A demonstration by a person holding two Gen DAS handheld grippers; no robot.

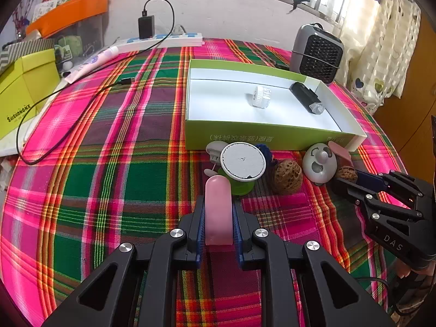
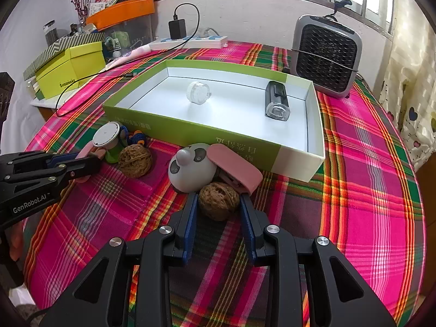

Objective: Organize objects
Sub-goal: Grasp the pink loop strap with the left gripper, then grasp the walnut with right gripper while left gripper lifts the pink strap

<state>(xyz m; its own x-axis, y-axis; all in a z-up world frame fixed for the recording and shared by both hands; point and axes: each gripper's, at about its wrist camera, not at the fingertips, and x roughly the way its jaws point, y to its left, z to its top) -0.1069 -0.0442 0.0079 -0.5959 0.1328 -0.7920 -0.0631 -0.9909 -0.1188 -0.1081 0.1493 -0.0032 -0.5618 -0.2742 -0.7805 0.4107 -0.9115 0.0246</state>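
The plaid tablecloth (image 1: 114, 163) runs out of view at the near edge under both grippers, so the table beneath is hidden. On it the shallow green box (image 2: 190, 133) lies open, white inside, holding only a small clear jar (image 2: 198, 93) and a black bike light (image 2: 276, 100); its printed lettering reads upside down and is hard to make out. Behind it stands a grey fan heater (image 2: 327, 54), cut partly by the box corner in the left wrist view. Along the box's near wall sits a cluster: a grey panda-faced gadget (image 2: 190, 167), a pink stapler (image 2: 237, 169) leaning on it, a green spool with a white cap (image 1: 242, 163), and a loose walnut (image 1: 286, 175); something blue behind the spool is too hidden to name. The left gripper (image 1: 218, 212) has its jaws pressed tight on a pink eraser-like block (image 1: 218, 209). The right gripper (image 2: 218, 207) pinches a second walnut (image 2: 218, 200) between its blue pads, on the cloth just before the panda gadget.
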